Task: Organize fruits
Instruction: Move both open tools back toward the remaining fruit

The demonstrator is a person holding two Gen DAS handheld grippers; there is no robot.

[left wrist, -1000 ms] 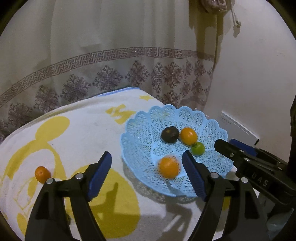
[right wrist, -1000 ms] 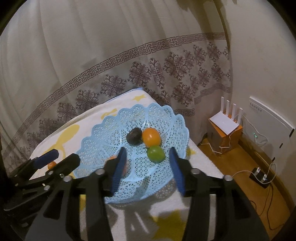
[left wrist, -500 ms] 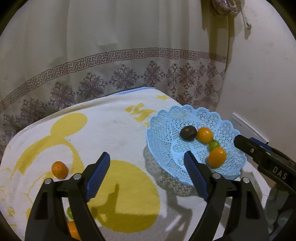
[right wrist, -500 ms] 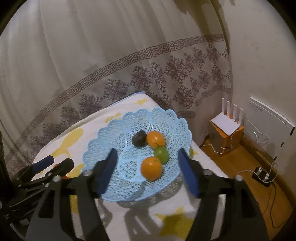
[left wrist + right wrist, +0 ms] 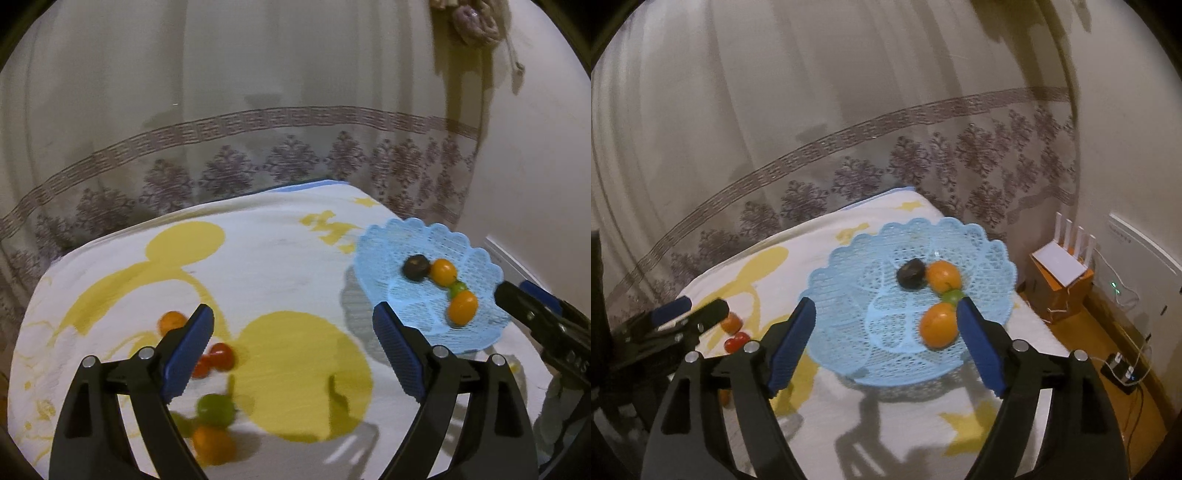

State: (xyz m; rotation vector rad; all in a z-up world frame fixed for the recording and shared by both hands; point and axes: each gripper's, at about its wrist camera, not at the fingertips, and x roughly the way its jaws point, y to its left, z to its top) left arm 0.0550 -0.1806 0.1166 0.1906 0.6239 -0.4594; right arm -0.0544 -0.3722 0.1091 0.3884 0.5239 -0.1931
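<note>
A light blue lattice basket (image 5: 849,273) (image 5: 380,247) sits on the right side of a white and yellow cloth. It holds a dark fruit (image 5: 911,273), two oranges (image 5: 943,275) (image 5: 938,325) and a green fruit (image 5: 952,295). Loose on the cloth at the left lie an orange (image 5: 171,320), red tomatoes (image 5: 218,359), a green fruit (image 5: 216,409) and another orange (image 5: 213,445). My left gripper (image 5: 293,352) is open and empty above the cloth. My right gripper (image 5: 886,350) is open and empty in front of the basket.
A patterned curtain (image 5: 258,110) hangs behind the cloth-covered surface. To the right, the floor holds a white router on an orange box (image 5: 1062,266) and cables (image 5: 1123,369). A white wall (image 5: 535,166) stands at the right.
My left gripper has swung left and back, bringing the loose fruits into view. My right gripper has opened wider and pulled back, leaving the second orange in the basket.
</note>
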